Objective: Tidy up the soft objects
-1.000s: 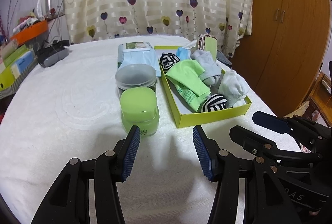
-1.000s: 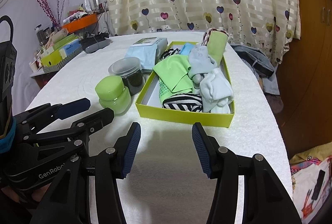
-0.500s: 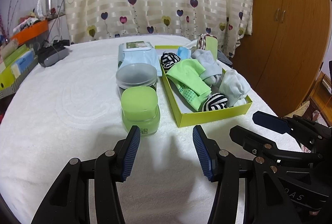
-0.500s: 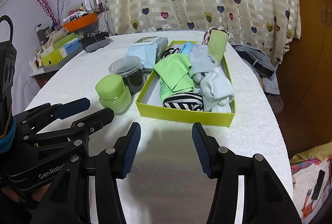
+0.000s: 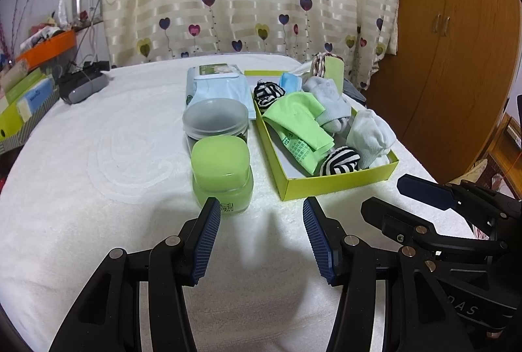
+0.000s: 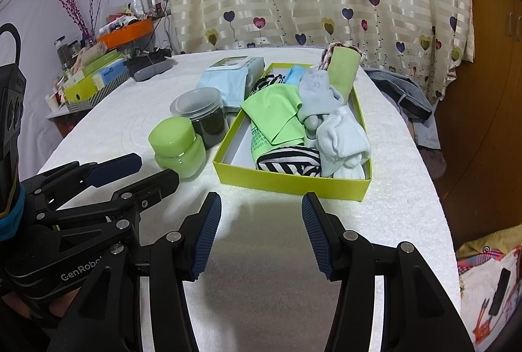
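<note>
A yellow-green box (image 5: 339,185) (image 6: 293,182) on the white table holds soft items: a green cloth (image 5: 300,120) (image 6: 277,113), black-and-white striped socks (image 5: 341,161) (image 6: 288,162), white socks (image 5: 370,133) (image 6: 342,143), a grey sock (image 5: 329,100) (image 6: 314,90). My left gripper (image 5: 261,215) is open and empty, just short of the box and a green jar (image 5: 222,169). My right gripper (image 6: 261,208) is open and empty in front of the box's near wall; it also shows in the left wrist view (image 5: 407,198).
A clear lidded tub (image 5: 215,120) (image 6: 199,113) and a wipes pack (image 5: 218,84) (image 6: 235,74) stand left of the box. A rolled green cloth (image 6: 342,71) stands at the box's far end. A grey device (image 5: 81,87) and clutter lie far left. A wooden wardrobe (image 5: 456,35) stands right.
</note>
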